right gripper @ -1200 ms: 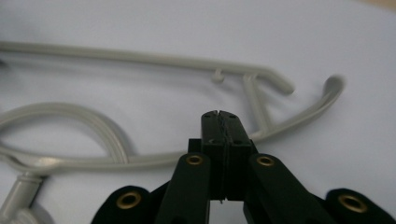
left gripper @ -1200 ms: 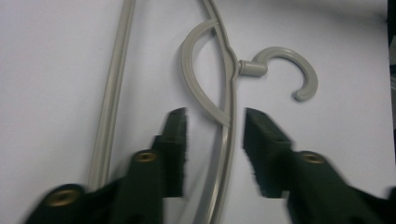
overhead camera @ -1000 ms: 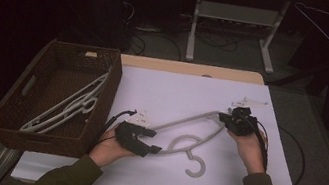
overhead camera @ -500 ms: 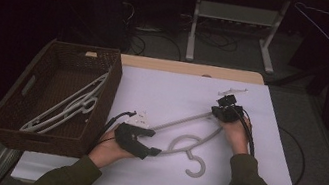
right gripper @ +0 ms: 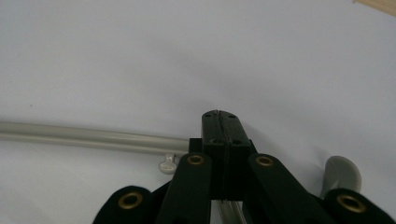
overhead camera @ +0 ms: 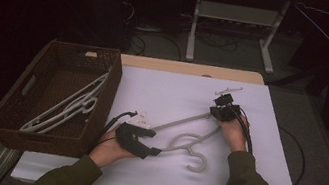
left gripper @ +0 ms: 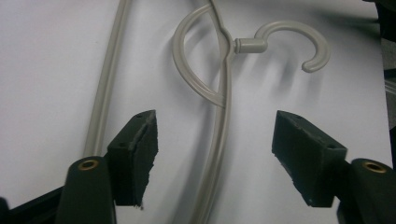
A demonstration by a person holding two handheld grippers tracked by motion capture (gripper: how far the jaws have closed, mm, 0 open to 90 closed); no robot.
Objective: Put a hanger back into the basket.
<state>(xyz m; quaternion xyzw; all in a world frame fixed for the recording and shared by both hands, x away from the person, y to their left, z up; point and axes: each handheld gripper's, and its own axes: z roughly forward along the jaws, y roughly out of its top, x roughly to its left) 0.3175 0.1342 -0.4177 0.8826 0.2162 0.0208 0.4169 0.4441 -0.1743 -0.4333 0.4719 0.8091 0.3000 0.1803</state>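
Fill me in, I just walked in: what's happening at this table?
A person is handling a grey hanger lying on the white table with two grippers. The right gripper is shut at the hanger's far end. The left gripper has its jaws open astride the hanger's arm near the hook, not pressing it. More hangers lie in the wicker basket.
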